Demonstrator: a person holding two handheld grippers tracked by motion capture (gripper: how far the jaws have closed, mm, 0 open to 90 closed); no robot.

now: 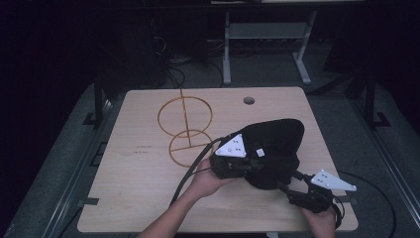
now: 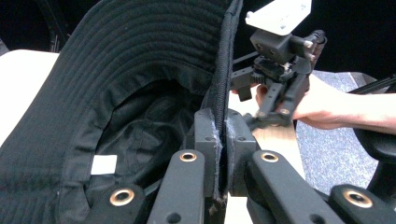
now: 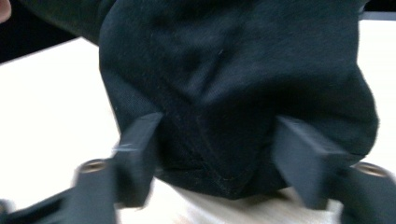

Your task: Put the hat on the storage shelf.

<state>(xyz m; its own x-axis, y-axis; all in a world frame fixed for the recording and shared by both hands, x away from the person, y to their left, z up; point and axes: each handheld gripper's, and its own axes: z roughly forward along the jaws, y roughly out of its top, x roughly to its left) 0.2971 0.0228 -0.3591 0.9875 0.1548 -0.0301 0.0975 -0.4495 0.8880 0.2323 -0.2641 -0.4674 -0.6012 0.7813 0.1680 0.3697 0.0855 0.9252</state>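
While the left gripper [image 2: 223, 140] has its jaws clamped tight on the brim of the black hat [image 1: 275, 148], held just above the tabletop [image 1: 148, 188], the right gripper [image 3: 219, 154] has its half-open jaws on either side of the hat's crown.

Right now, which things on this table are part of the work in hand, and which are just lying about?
In the job:
- black hat, brim clamped in the left gripper
- right gripper, jaws either side of the hat's crown; whether they press it I cannot tell

Lying about:
- gold wire stand, untouched on the table
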